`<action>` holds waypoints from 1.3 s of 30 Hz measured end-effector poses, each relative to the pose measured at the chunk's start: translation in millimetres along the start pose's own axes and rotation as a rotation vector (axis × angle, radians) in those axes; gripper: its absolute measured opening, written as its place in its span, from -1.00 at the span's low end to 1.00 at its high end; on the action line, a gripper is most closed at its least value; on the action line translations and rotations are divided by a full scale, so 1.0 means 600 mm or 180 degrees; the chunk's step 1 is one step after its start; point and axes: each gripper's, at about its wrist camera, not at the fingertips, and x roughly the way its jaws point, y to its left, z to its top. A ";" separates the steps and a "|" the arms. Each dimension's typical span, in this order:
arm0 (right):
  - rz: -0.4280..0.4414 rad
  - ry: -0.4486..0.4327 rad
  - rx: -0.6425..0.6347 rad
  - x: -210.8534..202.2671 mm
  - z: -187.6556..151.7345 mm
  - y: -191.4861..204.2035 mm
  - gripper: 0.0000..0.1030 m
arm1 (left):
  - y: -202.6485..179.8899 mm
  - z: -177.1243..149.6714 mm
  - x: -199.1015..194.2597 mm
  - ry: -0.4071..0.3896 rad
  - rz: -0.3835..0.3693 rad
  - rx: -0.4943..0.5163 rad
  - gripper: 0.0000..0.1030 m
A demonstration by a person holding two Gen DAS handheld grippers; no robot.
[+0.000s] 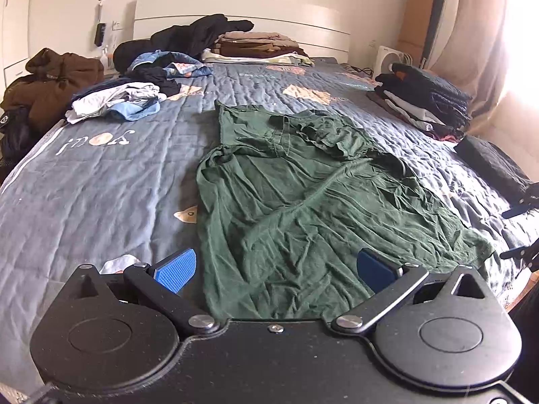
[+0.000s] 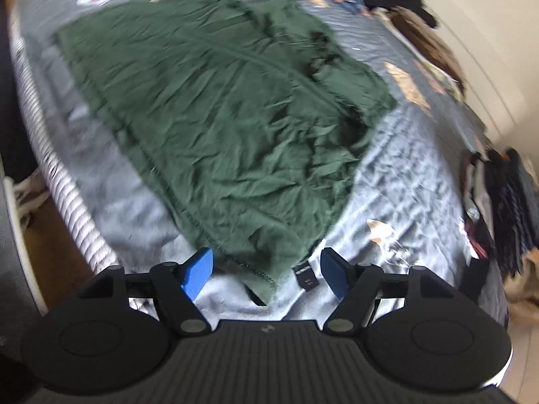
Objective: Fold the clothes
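A green shirt (image 1: 303,195) lies spread on the bed (image 1: 101,175), filling the middle of the left wrist view, wrinkled all over. Its far end, toward the upper middle of the frame, is bunched and partly turned over on itself; the near hem runs flat along the bottom. The left gripper (image 1: 276,269) hangs over that near hem with its blue pads wide apart, nothing between them. The right gripper (image 2: 266,269), seen low in its own blurred frame, is likewise spread and empty, hovering just above a corner of the shirt (image 2: 235,128) where a small black tag (image 2: 306,278) pokes out.

Folded stacks (image 1: 427,101) sit at the right edge and at the headboard; a loose pile (image 1: 121,101) lies upper left.

I judge this shirt is the one in hand, laid out but not yet a neat parcel. Whichever fold comes next calls for both grippers to pinch hem corners evenly, taking only the layers meant.
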 end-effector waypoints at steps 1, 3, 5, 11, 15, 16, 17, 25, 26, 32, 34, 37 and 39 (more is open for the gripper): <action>0.0033 0.0023 -0.0086 0.005 -0.001 0.003 0.33 | -0.003 0.001 0.001 0.0000 -0.0012 0.0007 0.99; 0.0099 0.0068 -0.0259 0.014 -0.004 0.009 0.25 | -0.007 0.002 0.006 0.0013 -0.0036 0.0003 0.99; 0.0166 0.0113 -0.0431 0.024 -0.007 0.014 0.09 | -0.013 0.003 0.013 0.0039 -0.0055 0.0002 0.99; 0.0153 0.0222 -0.0668 0.055 -0.017 0.020 -0.07 | -0.035 0.006 0.027 0.0063 -0.0129 0.0087 0.99; 0.0172 0.0193 -0.0698 0.066 -0.020 0.018 -0.66 | -0.048 0.005 0.035 0.0091 -0.0153 0.0142 0.99; 0.0180 0.0152 -0.0671 0.064 -0.020 0.016 -0.80 | -0.050 0.006 0.036 0.0095 -0.0164 0.0146 0.99; 0.0196 0.0125 -0.0643 0.063 -0.020 0.013 -0.94 | -0.051 0.006 0.038 0.0097 -0.0178 0.0138 0.99; 0.0213 -0.0018 -0.0635 0.032 -0.035 0.003 -1.00 | -0.053 0.006 0.040 0.0116 -0.0201 0.0134 0.99; 0.0222 -0.0031 -0.0625 0.026 -0.038 0.002 -1.00 | -0.052 0.006 0.040 0.0120 -0.0204 0.0130 0.99; 0.0291 0.0127 -0.0614 0.031 -0.055 0.005 -1.00 | -0.053 0.007 0.042 0.0143 -0.0206 0.0160 0.99; 0.0302 0.0176 -0.0604 0.035 -0.058 0.006 -1.00 | -0.053 0.006 0.042 0.0152 -0.0204 0.0170 0.99; 0.0327 0.0242 -0.0600 0.037 -0.063 0.007 -1.00 | -0.052 0.005 0.042 0.0156 -0.0201 0.0166 0.99; 0.0406 0.0301 -0.0558 0.034 -0.070 0.004 -1.00 | -0.051 0.004 0.043 0.0160 -0.0193 0.0166 0.99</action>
